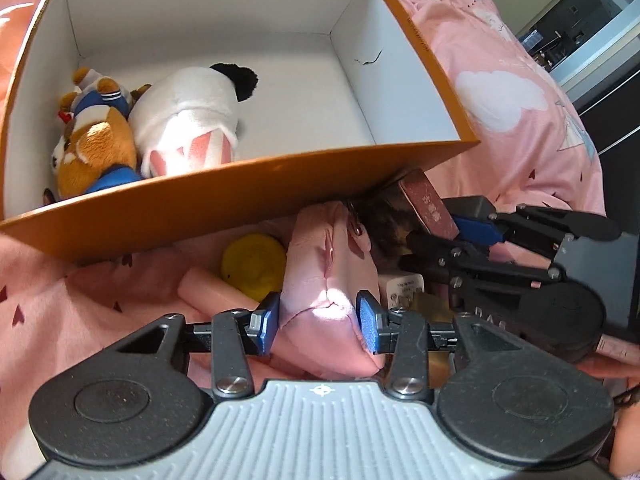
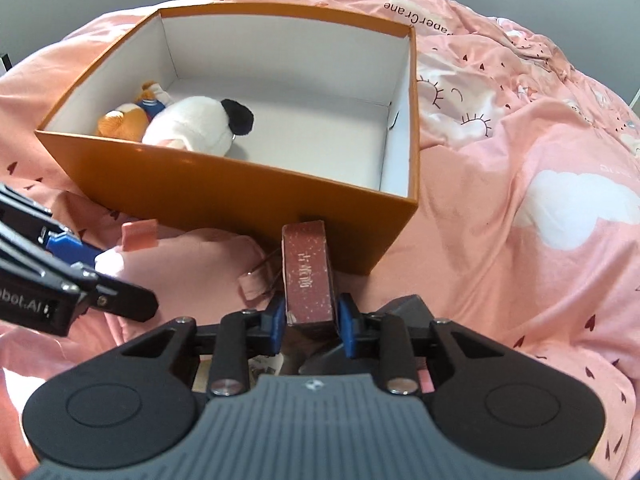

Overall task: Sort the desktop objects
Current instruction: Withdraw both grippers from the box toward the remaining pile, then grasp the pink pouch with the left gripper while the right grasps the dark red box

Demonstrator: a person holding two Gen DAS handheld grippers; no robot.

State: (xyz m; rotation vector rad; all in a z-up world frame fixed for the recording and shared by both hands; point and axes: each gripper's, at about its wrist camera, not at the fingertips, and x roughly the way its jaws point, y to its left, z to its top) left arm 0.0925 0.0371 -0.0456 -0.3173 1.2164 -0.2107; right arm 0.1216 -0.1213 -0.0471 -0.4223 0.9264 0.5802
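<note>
We tilt our left gripper (image 1: 318, 318) steeply down over the pink bedspread (image 2: 520, 160), its blue pads pressed into both sides of a soft pink pouch (image 1: 324, 264) lying just in front of the orange box (image 2: 224, 196). Our right gripper (image 2: 312, 320), angled down likewise, has its jaws partly closed on a slim dark red box (image 2: 308, 276) that stands on end against the orange box's near wall. Inside, at the left end, lie a white plush (image 2: 196, 126) and a brown plush (image 2: 122, 120).
</note>
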